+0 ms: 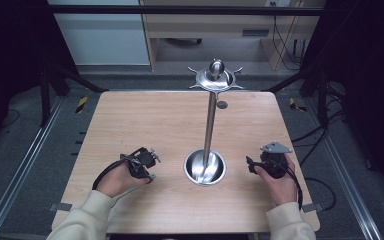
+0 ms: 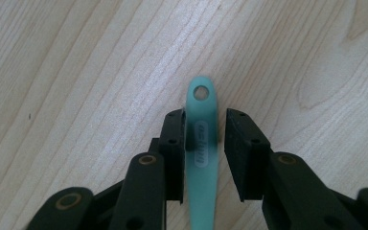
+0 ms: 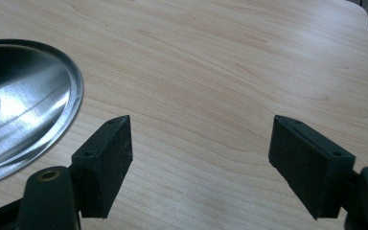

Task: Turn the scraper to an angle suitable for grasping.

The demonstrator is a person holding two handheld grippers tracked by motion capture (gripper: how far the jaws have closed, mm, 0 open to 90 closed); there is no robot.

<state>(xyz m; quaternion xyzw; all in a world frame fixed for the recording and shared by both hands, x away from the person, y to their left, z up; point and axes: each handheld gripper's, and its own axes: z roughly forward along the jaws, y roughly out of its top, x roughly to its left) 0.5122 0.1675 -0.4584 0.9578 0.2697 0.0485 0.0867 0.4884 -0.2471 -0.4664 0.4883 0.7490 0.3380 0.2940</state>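
On the wooden surface (image 1: 145, 125), near its front left, the left claw (image 2: 205, 143) straddled a teal handle (image 2: 202, 139) with a hanging hole at its tip. One pad (image 2: 175, 148) touched the handle's side; the other stood just off it, so the handle was bracketed but not yet pinched. What tool the handle belonged to could not be told. To the right, the right claw (image 3: 199, 158) hovered spread wide over bare wood, holding nothing, just beside the steel base (image 3: 24, 105) of a tall stand (image 1: 209, 125) topped with hooks. Judged from this, the job was at its start: the grip remained to be closed, and lifting and hanging the handle on a hook seemed all ahead. Open wood lay between claws and stand; the pole stood mid-surface, and the right claw sat near the right edge.
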